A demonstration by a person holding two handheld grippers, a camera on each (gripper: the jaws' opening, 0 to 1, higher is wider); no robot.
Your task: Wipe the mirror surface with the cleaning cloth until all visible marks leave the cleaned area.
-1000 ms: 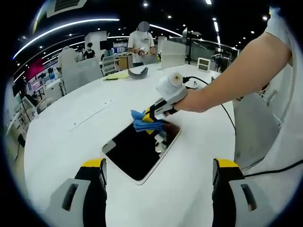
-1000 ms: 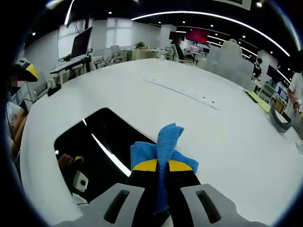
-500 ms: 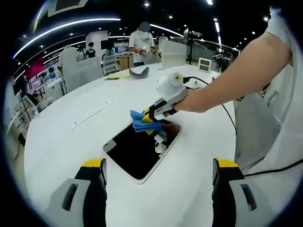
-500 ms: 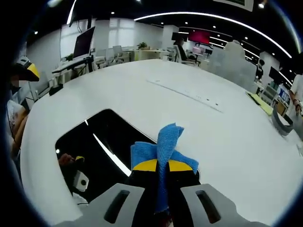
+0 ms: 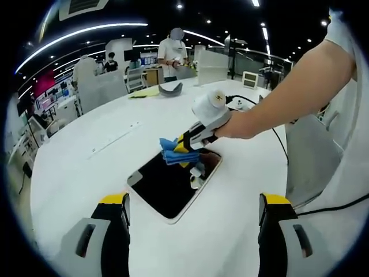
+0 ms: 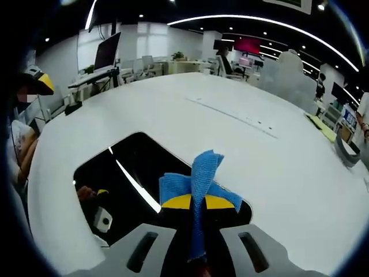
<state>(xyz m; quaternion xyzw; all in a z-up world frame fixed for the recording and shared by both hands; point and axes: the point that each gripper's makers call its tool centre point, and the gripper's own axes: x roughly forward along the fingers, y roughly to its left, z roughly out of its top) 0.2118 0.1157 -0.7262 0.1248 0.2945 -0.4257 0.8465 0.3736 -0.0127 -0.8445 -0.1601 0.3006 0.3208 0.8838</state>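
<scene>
Step in hand: wiping. My right gripper (image 6: 198, 203) is clamped on the blue cleaning cloth (image 6: 199, 179), the two yellow-tipped jaws drawn together with a fold of it standing up between them. In the left gripper view the same gripper (image 5: 185, 142) comes in from the right on a bare forearm, with the cloth (image 5: 170, 152) bunched at its tip.

The mirror (image 6: 124, 182) lies flat on the white table (image 6: 219, 135); its face reads dark and carries reflections of ceiling light strips and of the gripper. In the left gripper view the cloth sits over the far corner of the mirror (image 5: 167, 184). I cannot tell whether it touches the glass or hangs just above it.

My left gripper (image 5: 193, 216) has its jaws spread wide apart, holding nothing, on the near side of the mirror and clear of it.

Judgement: I make out no marks on the glass, so progress is unclear. The next move calls for pressing the cloth flat and sweeping from the far corner across the dark face toward the near edge, keeping the mirror in sight.

Writing: none legible. A small dark mark shows on the round cap of the right gripper, unreadable. Background screens are too blurred to read.
</scene>
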